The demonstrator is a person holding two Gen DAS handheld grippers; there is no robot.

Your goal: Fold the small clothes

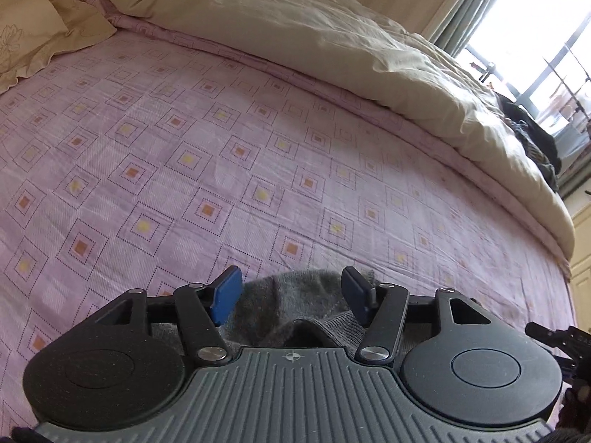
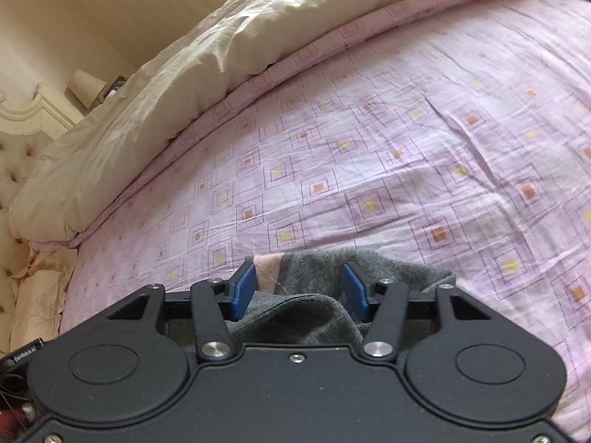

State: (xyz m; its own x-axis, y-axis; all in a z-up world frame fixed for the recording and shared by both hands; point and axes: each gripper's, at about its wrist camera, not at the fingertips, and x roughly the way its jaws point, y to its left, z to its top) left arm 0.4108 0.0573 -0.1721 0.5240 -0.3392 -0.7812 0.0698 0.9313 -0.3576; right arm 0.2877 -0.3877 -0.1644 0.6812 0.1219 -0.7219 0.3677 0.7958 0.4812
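A small grey knit garment (image 1: 291, 310) lies bunched on the pink patterned bedsheet (image 1: 221, 147), right under the tools. In the left wrist view my left gripper (image 1: 291, 295) is open, and its blue pads (image 1: 226, 295) stand apart on either side of a raised fold without pressing it. In the right wrist view the same grey garment (image 2: 406, 275) shows a pink diamond patch (image 2: 269, 269). My right gripper (image 2: 299, 288) is open too, with cloth lying loose between its pads (image 2: 243, 289). The gripper bodies hide most of the garment. Part of the right tool (image 1: 554, 336) shows at the left view's right edge.
A rumpled beige duvet (image 1: 314, 48) is heaped along the far side of the bed. Beige pillows (image 1: 33, 37) lie at the head, near a tufted headboard (image 2: 14, 170) and a bedside lamp (image 2: 86, 85). A bright window with curtains (image 1: 535, 37) and dark clothes (image 1: 532, 136) are past the foot.
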